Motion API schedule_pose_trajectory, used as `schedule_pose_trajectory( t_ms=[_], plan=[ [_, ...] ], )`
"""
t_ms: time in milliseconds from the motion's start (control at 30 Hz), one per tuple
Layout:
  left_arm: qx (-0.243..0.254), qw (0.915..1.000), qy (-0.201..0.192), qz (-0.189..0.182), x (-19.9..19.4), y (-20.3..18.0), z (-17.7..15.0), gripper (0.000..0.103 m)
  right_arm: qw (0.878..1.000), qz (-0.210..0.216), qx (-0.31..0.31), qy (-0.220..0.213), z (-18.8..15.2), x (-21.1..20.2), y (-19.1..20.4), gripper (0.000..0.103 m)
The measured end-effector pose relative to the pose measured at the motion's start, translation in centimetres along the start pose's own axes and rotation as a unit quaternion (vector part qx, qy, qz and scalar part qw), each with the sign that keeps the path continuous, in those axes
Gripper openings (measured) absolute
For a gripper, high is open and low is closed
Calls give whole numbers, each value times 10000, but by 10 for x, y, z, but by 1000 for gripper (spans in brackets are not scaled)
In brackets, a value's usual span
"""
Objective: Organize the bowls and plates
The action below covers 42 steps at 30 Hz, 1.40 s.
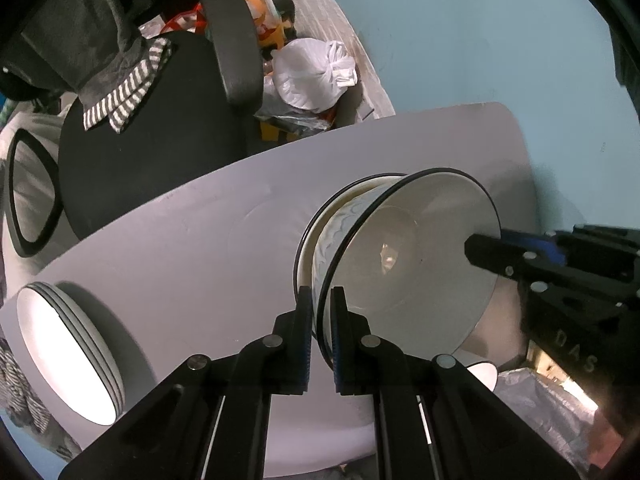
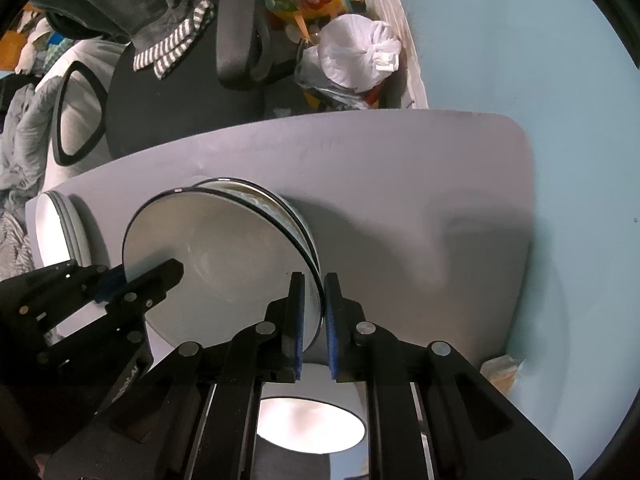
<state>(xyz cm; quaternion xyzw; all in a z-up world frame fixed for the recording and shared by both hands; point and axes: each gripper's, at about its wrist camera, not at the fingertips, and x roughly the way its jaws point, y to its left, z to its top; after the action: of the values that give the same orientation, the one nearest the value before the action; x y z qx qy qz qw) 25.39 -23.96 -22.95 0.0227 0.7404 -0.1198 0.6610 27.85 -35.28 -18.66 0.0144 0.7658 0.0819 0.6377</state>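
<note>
A white bowl with a black rim (image 1: pixel 404 256) (image 2: pixel 216 252) is nested in a second like bowl (image 1: pixel 316 236) on the white table (image 1: pixel 208 248). My left gripper (image 1: pixel 321 320) is shut on the upper bowl's near rim. My right gripper (image 2: pixel 313 312) is shut on the opposite rim; it shows in the left wrist view (image 1: pixel 480 250), and the left one shows in the right wrist view (image 2: pixel 132 280). A stack of white plates (image 1: pixel 68 356) (image 2: pixel 60 232) stands at the table's left end.
A white cup (image 2: pixel 310 424) (image 1: pixel 482 372) sits below the right gripper. A black office chair (image 1: pixel 160 128) with striped and grey clothes stands beyond the table. A white tied plastic bag (image 1: pixel 312 72) and clutter lie by the blue wall (image 1: pixel 480 40).
</note>
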Motion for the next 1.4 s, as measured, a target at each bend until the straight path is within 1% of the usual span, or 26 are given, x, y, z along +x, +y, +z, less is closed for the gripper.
schedule_pose_trajectory(
  t_ms=[67,100,133,167,233,367,567,733,767,800,900,1100,1167,1233,1400],
  plan=[
    [104,9999,9,119,-1,-4,0,9,10000,-9,-11,-14,1,-1,1,11],
    [158,9997,18,206,-1,-6,0,13,10000,-15,-8,-12,1,0,0,11],
    [263,9984,45,495,-1,-10,1,19,10000,-6,-1,-7,1,0,0,11],
    [367,9965,16,745,-2,-12,1,28,10000,8,2,1,1,1,0,11],
    [434,9956,-48,833,-3,-12,0,29,10000,12,-4,-3,1,3,1,11],
    [406,9959,-3,813,-3,-7,-2,29,9999,107,38,-35,-1,3,0,11],
    [77,9989,-106,458,-11,5,-11,29,9995,225,158,-125,-10,0,-4,13],
    [-223,9993,-279,82,-21,13,-22,31,9995,144,171,-234,-23,-5,-5,13],
    [-244,9992,-301,54,-22,14,-24,32,9994,115,177,-260,-25,-6,-5,13],
    [-277,9990,-339,28,-24,14,-27,34,9994,90,177,-296,-28,-7,-5,14],
    [-322,9985,-442,-69,-28,14,-37,37,9990,27,193,-413,-37,-13,-5,27],
    [-332,9979,-492,-262,-31,12,-54,42,9981,-135,148,-581,-56,-22,-4,28],
    [-333,9977,-473,-365,-31,10,-60,42,9978,-206,124,-622,-63,-24,-3,31],
    [-330,9973,-434,-492,-31,8,-66,43,9972,-273,126,-685,-69,-27,-3,37],
    [-182,9975,-442,-520,-33,-3,-83,43,9951,-423,165,-877,-87,-35,-4,44]
  ],
)
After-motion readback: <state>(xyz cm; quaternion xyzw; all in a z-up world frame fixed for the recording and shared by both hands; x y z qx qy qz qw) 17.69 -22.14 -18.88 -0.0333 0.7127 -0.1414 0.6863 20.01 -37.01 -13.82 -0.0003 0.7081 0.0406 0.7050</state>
